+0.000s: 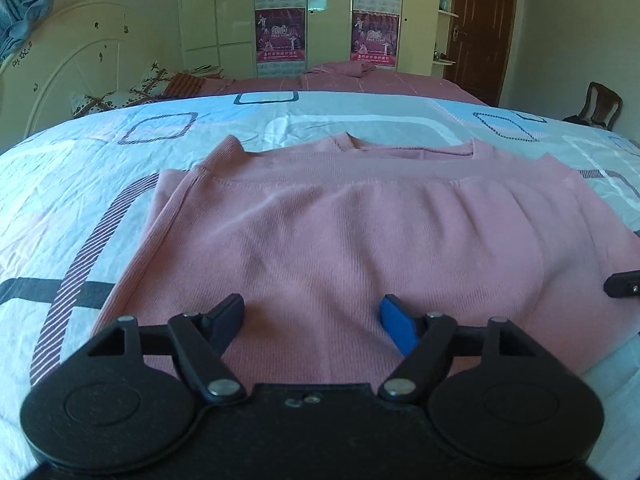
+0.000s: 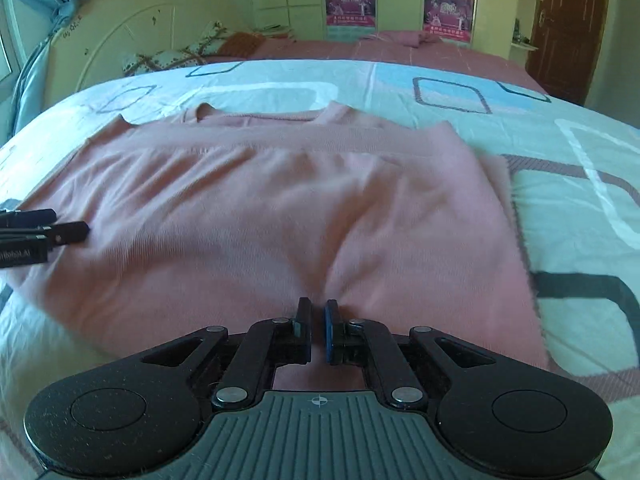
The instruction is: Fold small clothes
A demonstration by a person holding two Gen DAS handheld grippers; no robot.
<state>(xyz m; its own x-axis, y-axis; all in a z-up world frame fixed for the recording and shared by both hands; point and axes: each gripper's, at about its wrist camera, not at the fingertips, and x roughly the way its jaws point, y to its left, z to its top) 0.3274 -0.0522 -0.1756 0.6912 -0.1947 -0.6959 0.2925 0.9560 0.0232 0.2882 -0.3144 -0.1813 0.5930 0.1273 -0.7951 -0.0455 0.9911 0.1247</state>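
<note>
A pink knit top (image 1: 320, 224) lies on the patterned bedsheet (image 1: 60, 184), folded so its hem band lies across near the neckline; it also shows in the right wrist view (image 2: 260, 208). My left gripper (image 1: 312, 312) is open, its jaws wide apart over the near left part of the top. My right gripper (image 2: 318, 312) is shut on a pinch of the top's near edge, the fabric puckering up from the jaws. The left gripper's fingers (image 2: 60, 232) show at the left edge of the right wrist view, the right gripper's finger (image 1: 624, 284) at the right edge of the left wrist view.
The light sheet (image 2: 560, 160) with square outlines covers the near bed. Behind lie a pink bedspread (image 1: 380, 80), pillows (image 1: 120, 96) and a white headboard (image 1: 60, 64). A wardrobe with posters (image 1: 280, 32), a brown door (image 1: 484, 24) and a chair (image 1: 600, 104) stand at the back.
</note>
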